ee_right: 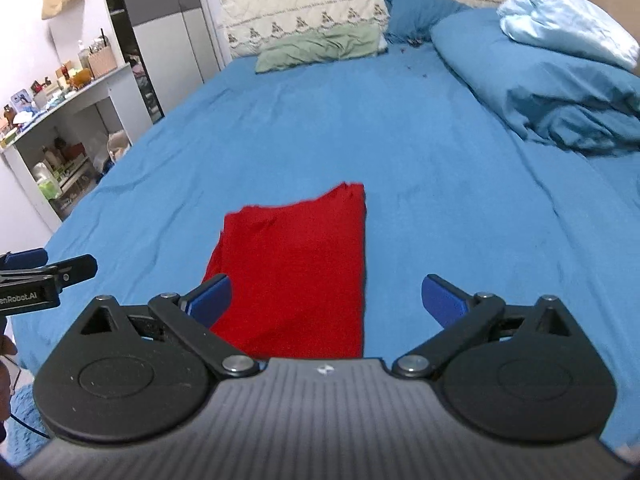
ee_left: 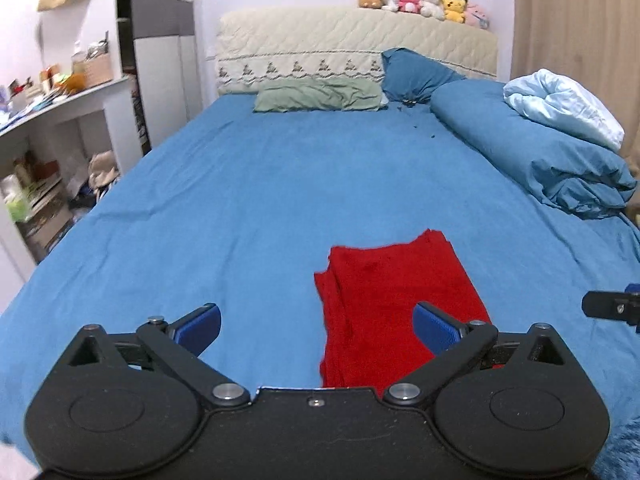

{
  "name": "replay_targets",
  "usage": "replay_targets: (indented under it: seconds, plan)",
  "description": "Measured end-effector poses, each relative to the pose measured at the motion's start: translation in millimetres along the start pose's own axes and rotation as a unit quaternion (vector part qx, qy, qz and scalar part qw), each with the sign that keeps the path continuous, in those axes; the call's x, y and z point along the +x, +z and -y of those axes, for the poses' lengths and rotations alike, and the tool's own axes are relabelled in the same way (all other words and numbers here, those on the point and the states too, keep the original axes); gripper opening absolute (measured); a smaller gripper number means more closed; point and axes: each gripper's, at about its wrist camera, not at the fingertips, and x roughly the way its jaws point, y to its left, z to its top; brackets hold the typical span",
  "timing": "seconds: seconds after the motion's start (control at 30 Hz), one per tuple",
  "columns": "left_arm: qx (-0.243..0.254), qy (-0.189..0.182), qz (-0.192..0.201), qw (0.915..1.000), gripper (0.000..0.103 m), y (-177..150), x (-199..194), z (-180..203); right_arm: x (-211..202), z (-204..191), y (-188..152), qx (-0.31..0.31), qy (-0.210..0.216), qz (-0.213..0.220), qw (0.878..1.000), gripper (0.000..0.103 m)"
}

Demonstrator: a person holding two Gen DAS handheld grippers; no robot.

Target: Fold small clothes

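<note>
Left wrist view: the left gripper [ee_left: 316,326] hangs over the bed [ee_left: 248,200], fingers spread wide and holding nothing. The folded red garment [ee_left: 394,300] lies flat on the blue sheet, just ahead and to its right, with the right pad over its near edge. The right gripper's tip pokes in at the far right.

Right wrist view: the right gripper [ee_right: 326,300] is spread too, empty, above the same red garment [ee_right: 296,268]. The green pillow [ee_right: 320,46] sits by the headboard.
</note>
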Motion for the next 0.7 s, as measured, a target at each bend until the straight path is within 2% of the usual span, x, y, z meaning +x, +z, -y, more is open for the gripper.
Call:
replay_targets:
  seconds: [0.23, 0.5, 0.7]
  plan:
    - [0.01, 0.017, -0.033, 0.9993, 0.103, -30.9, -27.4, 5.7, -33.8, -7.7, -33.9, -0.017, -0.038, -0.03, 0.999, 0.103]
    - [0.016, 0.021, -0.058, 0.9979, 0.103, -65.5, -27.5, 15.1, -28.5, -17.8, -71.6, -0.047, -0.061, -0.058, 0.995, 0.103]
    - [0.003, 0.018, -0.048, 0.9987, 0.103, -71.6, -32.9, 15.7, -27.6, -16.9, -81.5, -0.045, -0.067, -0.065, 0.995, 0.103]
